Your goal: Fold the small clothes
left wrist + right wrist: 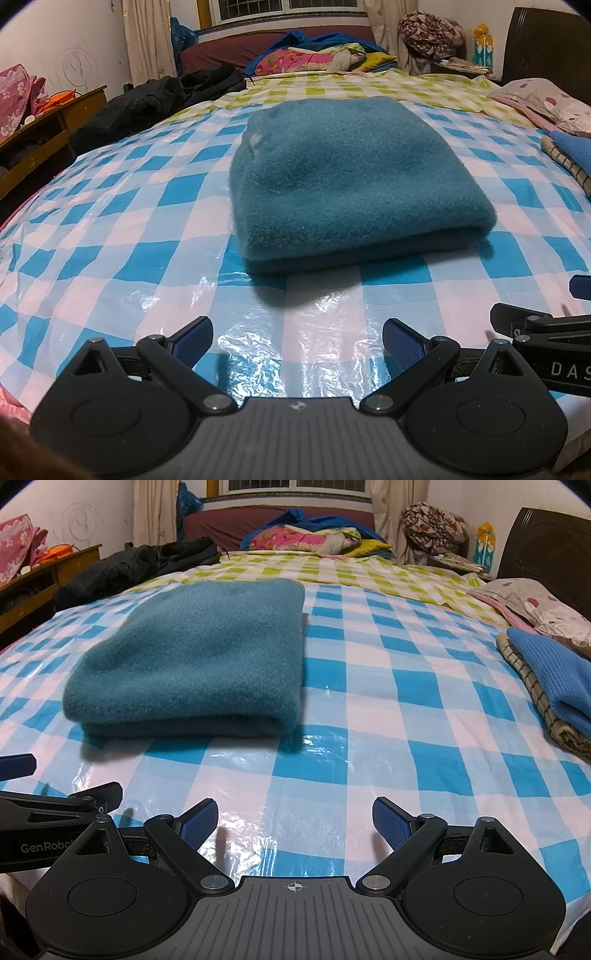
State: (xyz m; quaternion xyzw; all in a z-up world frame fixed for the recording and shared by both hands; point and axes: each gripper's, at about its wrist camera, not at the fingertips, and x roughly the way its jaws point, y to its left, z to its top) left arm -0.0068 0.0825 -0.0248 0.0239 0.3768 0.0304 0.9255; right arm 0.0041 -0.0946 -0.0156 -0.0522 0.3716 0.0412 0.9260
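A teal fleece garment lies folded into a thick rectangle on the blue-and-white checked plastic sheet that covers the bed. It also shows in the right wrist view, to the left of centre. My left gripper is open and empty, a short way in front of the garment's near edge. My right gripper is open and empty, in front of the garment and to its right. Each gripper's side shows at the edge of the other's view.
A folded bright blue knit on a checked cloth lies at the right, with a spotted pillow behind. Dark clothes lie at the far left and a colourful heap at the back. A wooden desk stands left of the bed.
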